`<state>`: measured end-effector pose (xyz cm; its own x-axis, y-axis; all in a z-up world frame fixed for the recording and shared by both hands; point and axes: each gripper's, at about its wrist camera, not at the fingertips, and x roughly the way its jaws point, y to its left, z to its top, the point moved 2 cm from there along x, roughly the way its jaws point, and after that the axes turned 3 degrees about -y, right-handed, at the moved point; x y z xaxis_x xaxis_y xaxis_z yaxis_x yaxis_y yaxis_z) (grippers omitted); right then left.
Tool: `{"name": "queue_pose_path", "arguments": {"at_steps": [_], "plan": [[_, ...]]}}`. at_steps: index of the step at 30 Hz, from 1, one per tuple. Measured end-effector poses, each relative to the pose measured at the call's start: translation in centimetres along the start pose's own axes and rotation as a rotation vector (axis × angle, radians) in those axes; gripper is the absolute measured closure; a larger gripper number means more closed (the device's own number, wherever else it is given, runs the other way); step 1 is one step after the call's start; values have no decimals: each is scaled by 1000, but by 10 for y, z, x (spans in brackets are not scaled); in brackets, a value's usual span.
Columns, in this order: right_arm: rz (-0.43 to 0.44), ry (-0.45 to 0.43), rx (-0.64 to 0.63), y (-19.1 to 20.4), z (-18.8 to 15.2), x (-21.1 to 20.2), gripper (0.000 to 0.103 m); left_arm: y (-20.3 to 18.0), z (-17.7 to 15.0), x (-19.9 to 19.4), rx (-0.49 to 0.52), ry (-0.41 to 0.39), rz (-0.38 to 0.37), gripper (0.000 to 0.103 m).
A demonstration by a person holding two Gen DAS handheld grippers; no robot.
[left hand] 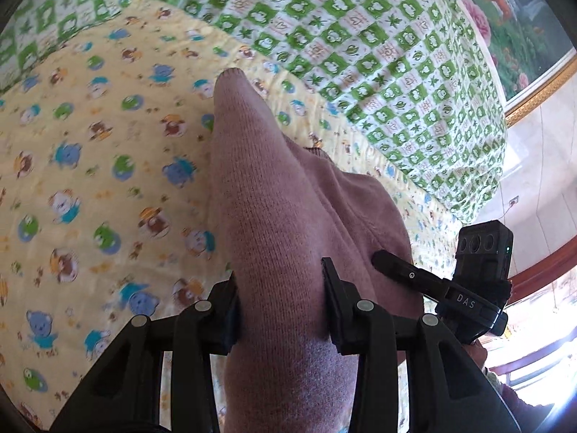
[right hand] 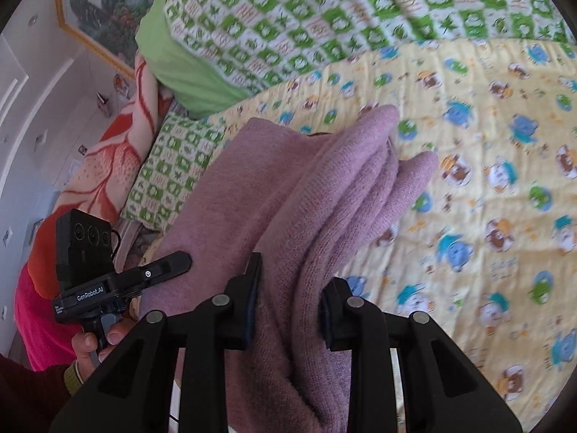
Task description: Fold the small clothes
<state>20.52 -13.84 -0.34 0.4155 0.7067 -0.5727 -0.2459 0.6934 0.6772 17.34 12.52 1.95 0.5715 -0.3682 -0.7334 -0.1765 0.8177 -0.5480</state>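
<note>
We hold the pink sweater [left hand: 285, 216] clamped in both grippers, left gripper [left hand: 281, 310] and right gripper [right hand: 288, 310], its bunched length running forward over the yellow sheet [left hand: 90, 180].

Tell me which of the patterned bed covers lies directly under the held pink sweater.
The yellow bear-print sheet, spread flat beneath the pink sweater; the green checked quilt lies bunched behind it.

"DAS" on the right hand-held gripper [left hand: 387, 258]; "GenRobot.AI" on the left hand-held gripper [right hand: 180, 261]
</note>
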Motion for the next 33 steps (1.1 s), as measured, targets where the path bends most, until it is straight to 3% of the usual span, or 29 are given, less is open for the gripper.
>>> {"name": "queue_pose_path", "arguments": {"at_steps": [11,15,17,20,33], "plan": [[-42,85,104,-37,-28,17,73,39,-33,14,-27,58,33,64],[-50,103,154,-52,-34,20,68,47,-36,19,-26,72,42,60],[-67,100,155,-52,-35,20,61,48,-36,19,-16,75,55,57],[-94,96,151,-49,-36,18,55,48,-35,16,-14,78,71,53],[-253,-40,90,-27,-48,-33,54,41,-47,-18,54,68,147,54]]}}
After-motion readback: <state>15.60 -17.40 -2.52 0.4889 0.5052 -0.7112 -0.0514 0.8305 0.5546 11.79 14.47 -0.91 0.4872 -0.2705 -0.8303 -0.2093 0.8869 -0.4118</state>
